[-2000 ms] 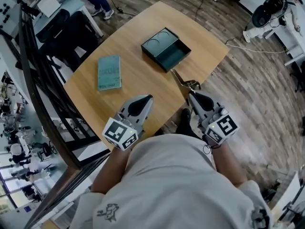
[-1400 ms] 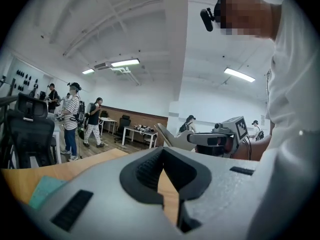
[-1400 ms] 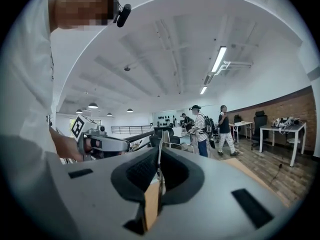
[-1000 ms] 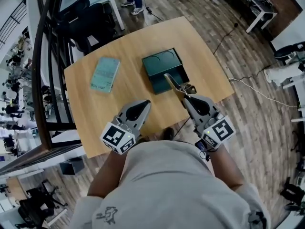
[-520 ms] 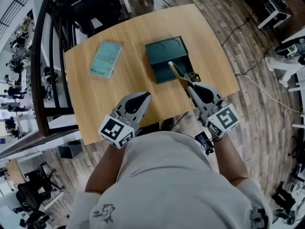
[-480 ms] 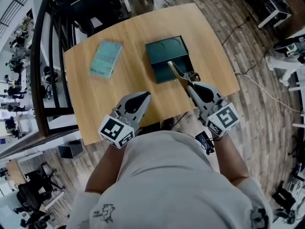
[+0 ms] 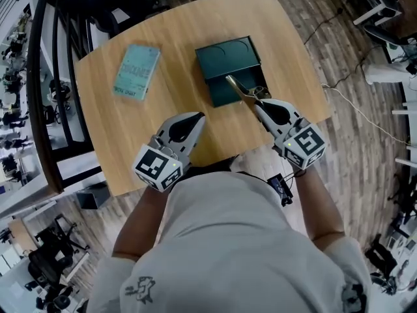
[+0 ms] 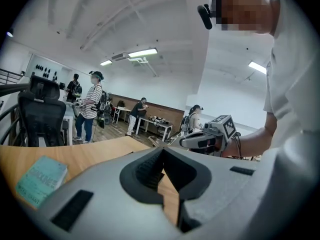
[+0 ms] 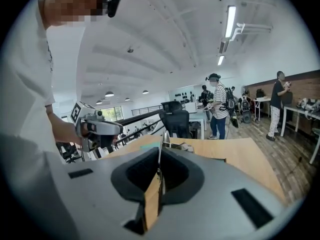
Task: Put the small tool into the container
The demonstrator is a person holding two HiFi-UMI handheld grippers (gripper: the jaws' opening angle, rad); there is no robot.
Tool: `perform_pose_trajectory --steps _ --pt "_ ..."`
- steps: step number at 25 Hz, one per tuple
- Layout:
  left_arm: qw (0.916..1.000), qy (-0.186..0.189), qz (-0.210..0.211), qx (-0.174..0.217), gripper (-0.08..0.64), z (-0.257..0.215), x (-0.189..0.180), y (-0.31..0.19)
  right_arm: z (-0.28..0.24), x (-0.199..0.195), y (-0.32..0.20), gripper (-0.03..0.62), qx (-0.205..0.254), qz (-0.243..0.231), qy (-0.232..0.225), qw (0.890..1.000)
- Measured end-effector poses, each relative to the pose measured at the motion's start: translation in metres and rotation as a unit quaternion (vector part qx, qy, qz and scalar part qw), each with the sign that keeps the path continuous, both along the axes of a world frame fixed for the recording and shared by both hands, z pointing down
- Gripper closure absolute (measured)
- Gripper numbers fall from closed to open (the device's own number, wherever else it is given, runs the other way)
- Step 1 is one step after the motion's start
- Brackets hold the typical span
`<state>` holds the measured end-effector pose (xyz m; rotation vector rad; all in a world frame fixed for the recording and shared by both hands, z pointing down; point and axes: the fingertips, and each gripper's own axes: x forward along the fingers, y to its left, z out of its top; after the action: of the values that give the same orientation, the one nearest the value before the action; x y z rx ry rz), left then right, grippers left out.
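The small metal tool (image 7: 240,89), a plier-like piece with looped handles, sticks out of my right gripper (image 7: 259,103), which is shut on it. Its tip hangs over the near half of the dark green open container (image 7: 207,77) in the middle of the wooden table. In the right gripper view the tool (image 9: 164,139) stands just past the closed gripper tips (image 9: 159,154). My left gripper (image 7: 194,119) hovers over the table's near edge, left of the container, shut and holding nothing; the left gripper view shows its tips (image 8: 162,153) together.
A teal book (image 7: 135,72) lies on the table's left part. The table's front edge (image 7: 215,165) runs just under both grippers. A black railing (image 7: 39,90) and office chair (image 9: 176,120) stand beyond the table's left side. Several people stand at far desks.
My right gripper has carried the tool from the table's near edge forward until its tip is over the container. Both grippers have sunk a little, and the head view has shifted.
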<state>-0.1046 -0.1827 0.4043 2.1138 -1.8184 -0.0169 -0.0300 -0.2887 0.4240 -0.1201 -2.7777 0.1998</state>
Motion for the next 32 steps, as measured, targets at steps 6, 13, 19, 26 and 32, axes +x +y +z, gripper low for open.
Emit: perform_pose_trajectory --steps 6,13,19,26,32 --pt "0.9997 0.019 0.007 -0.016 0.554 0.025 -0.014 -0.019 0.025 -0.021 -0.011 0.575 0.0 -0.018 0.028 0.999" --pt "0.9989 0.028 0.012 -0.035 0.554 0.052 -0.028 -0.034 0.062 -0.039 -0.025 0.575 -0.002 -0.047 0.064 0.997" --pt "0.9983 0.033 0.014 -0.047 0.554 0.072 -0.039 -0.047 0.09 -0.05 -0.036 0.575 0.009 -0.092 0.094 0.991" --pt "0.997 0.047 0.017 -0.059 0.554 0.092 -0.042 -0.063 0.129 -0.059 -0.039 0.575 0.024 -0.167 0.139 0.976" --pt "0.9956 0.055 0.019 -0.074 0.554 0.115 -0.061 -0.068 0.165 -0.079 -0.037 0.575 0.039 -0.248 0.185 0.95"
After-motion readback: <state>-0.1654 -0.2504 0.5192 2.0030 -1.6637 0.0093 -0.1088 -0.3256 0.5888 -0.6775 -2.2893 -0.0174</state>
